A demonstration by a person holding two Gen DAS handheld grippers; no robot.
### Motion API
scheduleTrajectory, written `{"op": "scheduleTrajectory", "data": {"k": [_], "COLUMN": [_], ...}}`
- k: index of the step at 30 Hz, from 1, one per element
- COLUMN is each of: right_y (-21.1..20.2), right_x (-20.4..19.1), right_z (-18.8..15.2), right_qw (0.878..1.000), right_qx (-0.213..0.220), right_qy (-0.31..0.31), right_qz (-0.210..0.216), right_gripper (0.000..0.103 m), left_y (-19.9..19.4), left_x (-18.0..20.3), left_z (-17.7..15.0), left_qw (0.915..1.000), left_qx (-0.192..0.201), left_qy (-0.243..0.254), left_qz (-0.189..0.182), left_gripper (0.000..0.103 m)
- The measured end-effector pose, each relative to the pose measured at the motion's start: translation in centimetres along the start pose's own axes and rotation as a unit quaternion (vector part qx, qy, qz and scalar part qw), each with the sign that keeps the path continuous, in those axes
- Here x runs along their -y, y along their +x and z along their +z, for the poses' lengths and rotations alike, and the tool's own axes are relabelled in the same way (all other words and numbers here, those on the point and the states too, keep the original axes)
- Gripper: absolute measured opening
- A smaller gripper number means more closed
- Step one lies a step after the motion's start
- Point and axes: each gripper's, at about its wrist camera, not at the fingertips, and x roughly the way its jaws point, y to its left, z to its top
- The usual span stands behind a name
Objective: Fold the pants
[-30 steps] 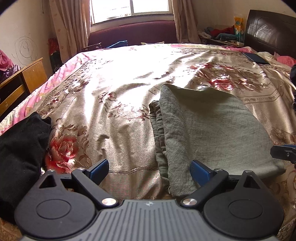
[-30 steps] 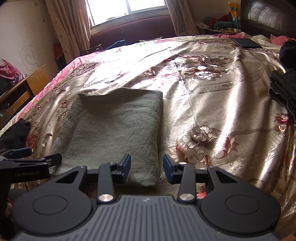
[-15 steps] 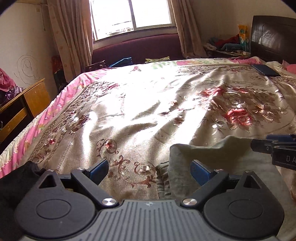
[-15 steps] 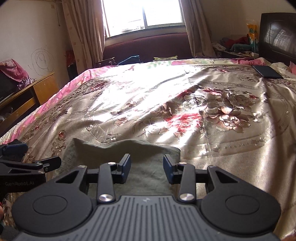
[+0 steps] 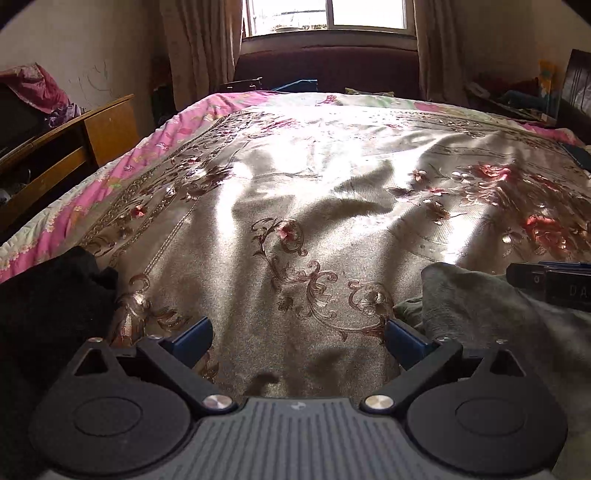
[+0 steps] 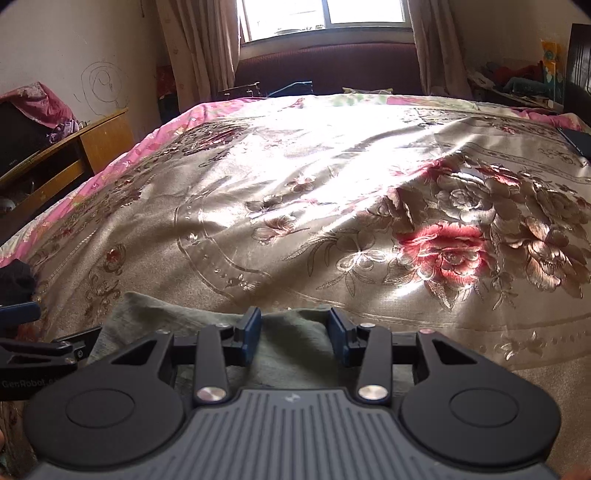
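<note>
Now: green pants folded on the bed, both claws open

Folded into a flat pad, the grey-green pants point(image 6: 291, 343) lie on the near part of the bed point(image 6: 332, 177), on its shiny flowered cover. The right claw point(image 6: 294, 334) hangs over their far edge, its blue pads apart with the cloth showing in the gap but not pinched; its jaws have just been opening a little. The left claw point(image 5: 297, 341) stands wide open over bare bedcover, its right pad just beside the left edge of the pants point(image 5: 480, 314) (whether it touches the cloth I cannot tell). A heap of black clothing point(image 5: 48, 306) lies at the near left edge of the bed. Farther off, a wooden cabinet point(image 5: 92, 136) stands left of the bed and curtains point(image 6: 199, 51) frame a bright window point(image 6: 325, 14)
</note>
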Motion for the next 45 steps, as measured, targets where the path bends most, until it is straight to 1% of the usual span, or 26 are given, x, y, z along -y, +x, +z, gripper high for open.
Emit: {"op": "scheduleTrajectory", "data": {"k": [2,4,5,8,10,11,12,13,17,19,22,25,29,30,32,36,39,43,45], "right_y": [-0.7,-1.1,-1.2,-0.7,1.3,2.1,2.3,2.1,-1.5,-3.9,-7.2,-9.7,-11.9,-12.2,-12.6,-13.1,-13.6,-13.6,-13.6], "right_x": [-1.2,-2.6,-3.3,-5.8,-7.1,-7.5,-7.7,-7.9,-7.1,-6.6,-5.7,-4.7,-3.3,-2.9,-2.3,-1.6,-1.3,-1.3,-1.4], "right_z": [0.3,0.4,0.4,0.0,-0.3,-0.6,-0.7,-0.6,-0.3,-0.9,-2.8,-4.7,-6.7,-7.1,-8.0,-9.3,-9.7,-10.0,-10.2], "right_qw": [1.000,0.999,0.999,0.997,0.992,0.991,0.991,0.992,0.994,0.997,0.999,0.999,1.000,1.000,0.999,0.998,0.997,0.997,0.997], "right_qx": [0.003,0.000,-0.004,-0.014,-0.068,-0.082,-0.082,-0.081,-0.051,-0.030,-0.006,0.009,0.020,0.022,0.019,0.018,0.026,0.032,0.030], "right_qy": [-0.012,-0.020,-0.022,-0.047,-0.062,-0.061,-0.063,-0.066,-0.029,-0.029,-0.034,-0.030,-0.003,0.005,0.018,0.040,0.053,0.061,0.061], "right_qz": [0.015,0.030,0.040,0.067,0.083,0.084,0.079,0.075,0.088,0.070,0.030,0.002,-0.017,-0.022,-0.032,-0.042,-0.040,-0.031,-0.030], "right_gripper": [0.042,0.042,0.042,0.042,0.045,0.052,0.055,0.055,0.053,0.052,0.052,0.052,0.052,0.052,0.052,0.052,0.052,0.052,0.052], "left_y": [-1.5,-2.7,-3.0,-3.0,-2.5,-2.5,-2.7,-2.9,-4.3,-5.1,-6.2,-7.0,-7.7,-7.8,-8.1,-8.8,-9.2,-9.4,-9.5], "left_x": [-0.8,-0.7,-0.4,1.0,1.3,1.2,1.0,0.7,-0.1,0.0,0.8,1.7,2.4,2.6,3.0,4.0,4.2,4.0,3.9], "left_z": [-0.9,-1.9,-2.4,-3.4,-3.5,-3.5,-3.5,-3.3,-3.6,-3.9,-4.2,-4.5,-5.0,-5.2,-5.5,-5.9,-6.0,-6.1,-6.1], "left_qw": [0.9995,0.9984,0.9982,0.9984,0.9980,0.9981,0.9981,0.9982,0.9987,0.9989,0.9992,0.9990,0.9979,0.9979,0.9984,0.9985,0.9986,0.9983,0.9984], "left_qx": [-0.005,-0.012,-0.013,-0.015,-0.029,-0.031,-0.032,-0.031,-0.029,-0.027,-0.021,-0.021,-0.026,-0.024,-0.018,-0.006,-0.003,-0.001,0.001], "left_qy": [-0.016,-0.015,-0.009,0.026,0.040,0.037,0.032,0.026,0.011,0.012,0.022,0.024,0.004,0.003,0.012,0.043,0.046,0.042,0.038], "left_qz": [-0.026,-0.053,-0.058,-0.049,-0.039,-0.039,-0.042,-0.044,-0.040,-0.037,-0.026,-0.030,-0.058,-0.060,-0.052,-0.035,-0.027,-0.040,-0.041], "left_gripper": [0.103,0.103,0.103,0.103,0.103,0.103,0.103,0.103,0.103,0.103,0.103,0.103,0.103,0.103,0.103,0.103,0.103,0.103,0.103]}}
